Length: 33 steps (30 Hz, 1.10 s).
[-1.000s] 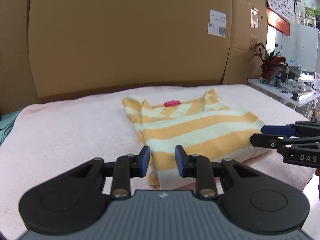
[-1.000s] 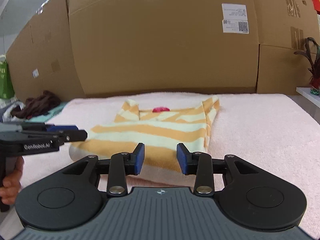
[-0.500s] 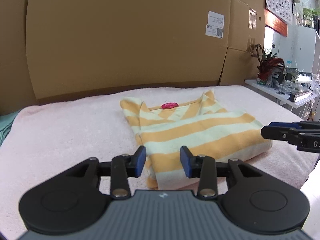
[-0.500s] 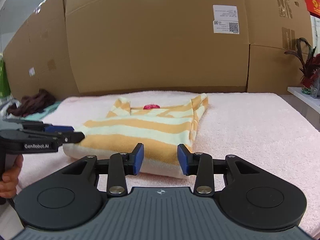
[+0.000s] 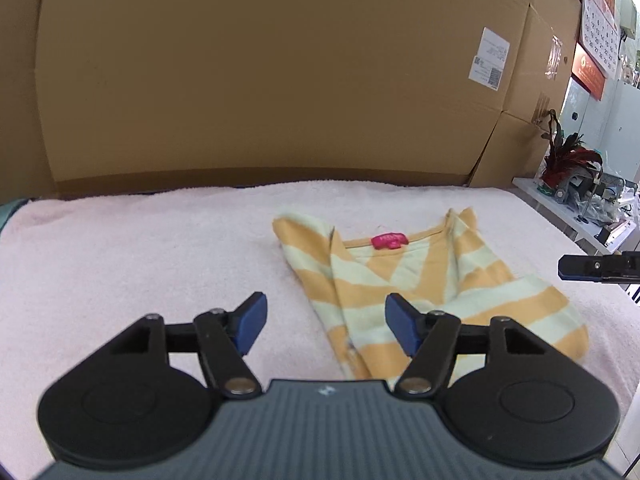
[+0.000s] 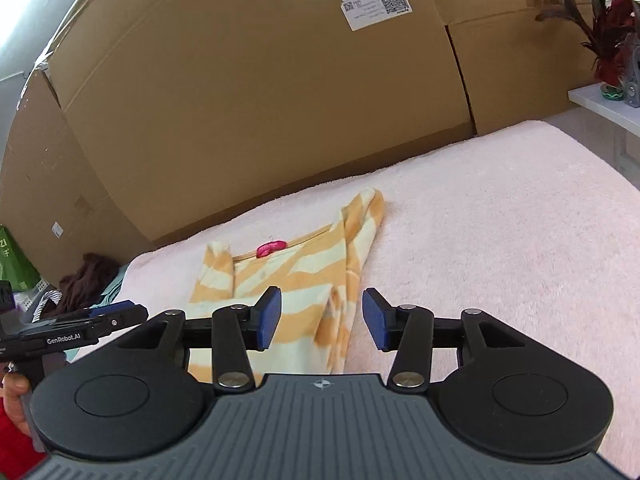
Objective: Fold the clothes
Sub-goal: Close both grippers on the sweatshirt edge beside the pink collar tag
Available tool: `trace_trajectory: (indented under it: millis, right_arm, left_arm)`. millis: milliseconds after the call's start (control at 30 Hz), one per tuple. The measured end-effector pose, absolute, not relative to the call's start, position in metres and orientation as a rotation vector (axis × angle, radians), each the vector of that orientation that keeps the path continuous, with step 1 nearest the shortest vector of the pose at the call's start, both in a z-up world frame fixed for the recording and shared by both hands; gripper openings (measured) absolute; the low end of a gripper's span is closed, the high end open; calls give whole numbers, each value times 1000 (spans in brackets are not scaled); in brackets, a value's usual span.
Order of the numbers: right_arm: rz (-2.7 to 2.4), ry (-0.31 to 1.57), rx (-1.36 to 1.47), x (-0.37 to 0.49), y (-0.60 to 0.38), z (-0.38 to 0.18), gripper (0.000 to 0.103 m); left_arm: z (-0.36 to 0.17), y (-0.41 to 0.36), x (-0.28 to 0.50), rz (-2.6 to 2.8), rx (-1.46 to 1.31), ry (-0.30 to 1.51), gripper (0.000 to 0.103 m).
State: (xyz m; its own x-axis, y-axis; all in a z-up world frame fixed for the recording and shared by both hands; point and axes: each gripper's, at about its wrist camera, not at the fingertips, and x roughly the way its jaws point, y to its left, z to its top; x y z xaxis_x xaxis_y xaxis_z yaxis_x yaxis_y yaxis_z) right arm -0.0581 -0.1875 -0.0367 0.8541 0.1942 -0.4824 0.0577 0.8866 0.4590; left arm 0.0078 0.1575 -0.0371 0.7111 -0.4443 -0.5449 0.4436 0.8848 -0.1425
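Observation:
A folded orange-and-cream striped shirt with a pink neck label lies on a pink fleece blanket. My left gripper hovers at the shirt's near left corner, jaws opening, nothing pressed between the blue pads. My right gripper hangs above the shirt's near right edge, rolled sideways, jaws opening and empty. Each gripper shows in the other's view: the right one's fingers at the right rim, the left one's fingers at the left, held by a hand.
Tall cardboard boxes wall off the blanket's far side. A white shelf with a red plant and clutter stands to the right. Dark clothes are piled left of the blanket, near a green bag.
Both grippers opened wider and drew back from the shirt's near edge. The left one swung to the left, the right one rolled so its view tilts. The shirt stays folded.

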Motion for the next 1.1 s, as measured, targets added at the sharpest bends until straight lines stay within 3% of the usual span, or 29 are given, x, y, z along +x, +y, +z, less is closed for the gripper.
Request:
trace_trajectory:
  millis: [300,367,567,667,1000,1100]
  right_arm:
    - [168,696,464,19,-217,-55,55]
    - [176,712,439,30,-218,-56,55]
    - [211,649,401,53,-226,-65,56]
    - [236,610,388,64,-229,-69,56]
    - [274,576,414,76,-236,-73,56]
    - [271,572,458,72,-244,-74,53]
  left_arm:
    - [-60,138,78,-529,57,672,78]
    - [-61,137,85,-520,55,677,89]
    - [-63,137,103,-551,17,663,88]
    - [-64,136,107,-618,8,669,101]
    - [-62,131,113,-668,12,670,99]
    - [-62,134,112,-681,-2,660,88]
